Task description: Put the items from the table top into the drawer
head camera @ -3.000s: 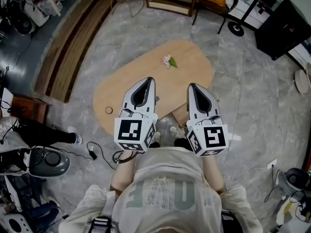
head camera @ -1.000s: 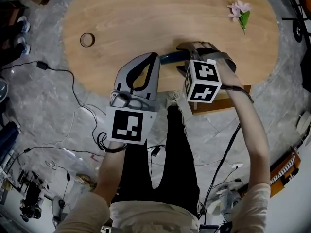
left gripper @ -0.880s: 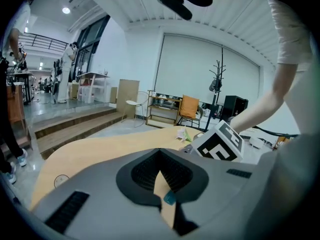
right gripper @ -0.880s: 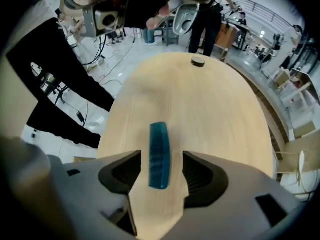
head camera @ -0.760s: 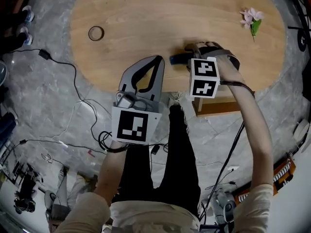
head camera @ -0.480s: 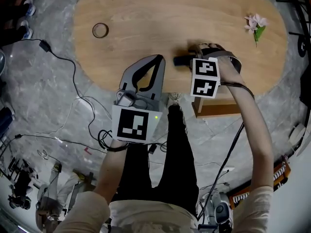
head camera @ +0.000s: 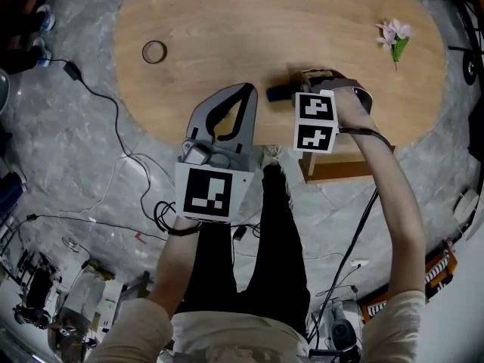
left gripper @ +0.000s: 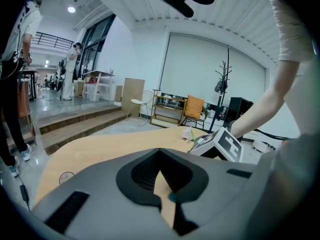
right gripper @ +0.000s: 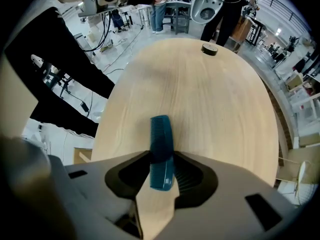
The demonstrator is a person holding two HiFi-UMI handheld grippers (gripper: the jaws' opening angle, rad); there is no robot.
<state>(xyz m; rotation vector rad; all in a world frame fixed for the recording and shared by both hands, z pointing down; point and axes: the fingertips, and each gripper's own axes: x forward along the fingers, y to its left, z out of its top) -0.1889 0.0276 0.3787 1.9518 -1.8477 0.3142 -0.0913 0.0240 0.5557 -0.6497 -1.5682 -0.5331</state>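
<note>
Head view: oval wooden table (head camera: pixel 227 21); ring (head camera: pixel 154 51) lies at its 10 o'clock end and pink flower (head camera: pixel 395 35) with a green leaf at 2 o'clock, well apart. Right gripper (head camera: pixel 306 83) points straight down onto the table near the 5 o'clock edge, and a dark teal comb (head camera: pixel 277 93) sticks out from under it toward 9 o'clock. Left gripper (head camera: pixel 243 89) hovers over the near edge, just beside the comb, tips toward 12 o'clock. Each marker cube (head camera: pixel 206 193) carries only black-and-white square patterns. A wooden box (head camera: pixel 340 169) shows below the table edge at 5 o'clock. Left gripper view: jaw tips meet with nothing between them; the ring sits at 9 o'clock on the tabletop, the flower at 12 o'clock beyond the tips, and the right gripper's cube at 2 o'clock. Right gripper view: the comb runs along the 12-to-6 line, flat on the table, its near end clamped between the two ribbed pads; these jaws have just been closing onto it. The ring is far off at 12 o'clock.
</note>
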